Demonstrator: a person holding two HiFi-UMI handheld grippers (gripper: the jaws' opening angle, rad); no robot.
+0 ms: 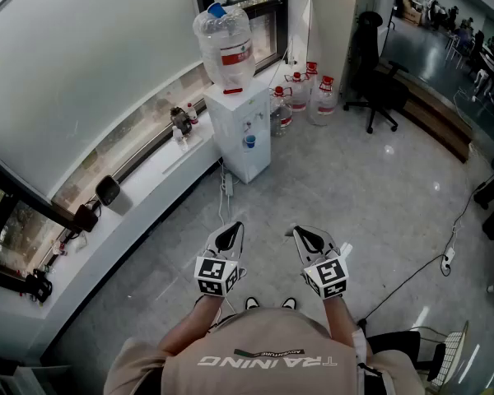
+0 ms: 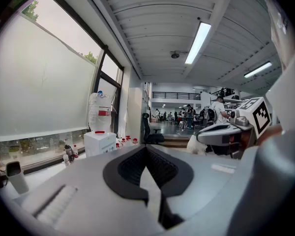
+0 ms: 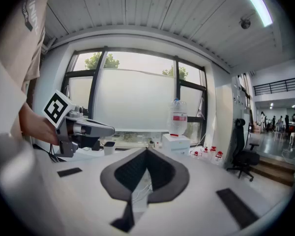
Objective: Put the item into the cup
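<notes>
I see no loose item to name in any view. A small pale cup-like container with a dark top stands on the window sill; it also shows in the left gripper view. My left gripper and right gripper are held side by side at waist height over the floor, far from the sill. Both are shut with nothing between the jaws, which meet at their tips in the left gripper view and the right gripper view.
A white water dispenser with a big bottle stands ahead by the window. Spare water jugs sit behind it, beside a black office chair. A power strip with its cable lies on the floor.
</notes>
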